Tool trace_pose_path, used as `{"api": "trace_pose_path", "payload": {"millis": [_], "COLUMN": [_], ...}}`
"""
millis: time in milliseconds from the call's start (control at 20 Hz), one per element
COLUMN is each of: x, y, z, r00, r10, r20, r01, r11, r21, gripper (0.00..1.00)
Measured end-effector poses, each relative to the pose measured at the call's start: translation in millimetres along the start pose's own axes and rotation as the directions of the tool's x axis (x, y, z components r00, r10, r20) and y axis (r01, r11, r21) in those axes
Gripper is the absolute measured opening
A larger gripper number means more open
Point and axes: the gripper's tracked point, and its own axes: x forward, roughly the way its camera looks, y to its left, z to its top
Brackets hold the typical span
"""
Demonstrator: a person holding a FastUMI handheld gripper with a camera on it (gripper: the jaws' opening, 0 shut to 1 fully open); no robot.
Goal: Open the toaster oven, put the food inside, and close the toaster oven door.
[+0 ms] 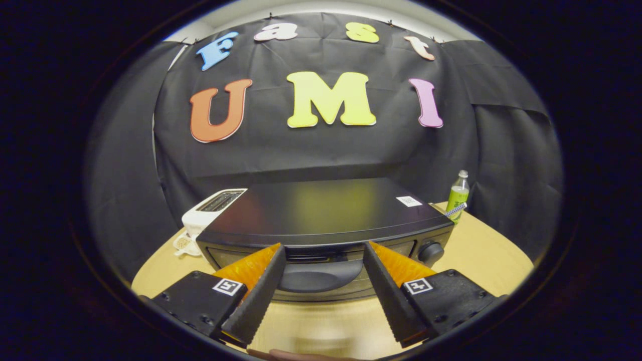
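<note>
One toaster oven [326, 220] ahead of parted gripper [323, 253].

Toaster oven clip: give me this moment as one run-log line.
stage: approach | claw: open, fingers either side of door handle, not gripping | toaster oven: door closed | behind: white toaster, green bottle | table

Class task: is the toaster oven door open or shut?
Shut: the door handle sits flush under the toaster oven top, between the open tool's fingers.
</note>
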Motion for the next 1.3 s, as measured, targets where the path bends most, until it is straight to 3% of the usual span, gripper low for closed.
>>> {"api": "trace_pose_path", "payload": {"millis": [600, 850, 1300], "x": [-31.4, -53.1, -80.1], "y": [-2.2, -5.8, -10.5], "z": [-21.3, -51.2, -102.6], "r00": [0.997, 0.986, 0.958], "r10": [0.010, 0.048, -0.012], "r20": [-0.071, -0.162, -0.286], "r01": [-0.009, -0.035, 0.016], "r11": [1.000, 0.996, 1.000], "r21": [0.007, 0.081, 0.009], "gripper": [1.00, 1.00, 1.00]}}
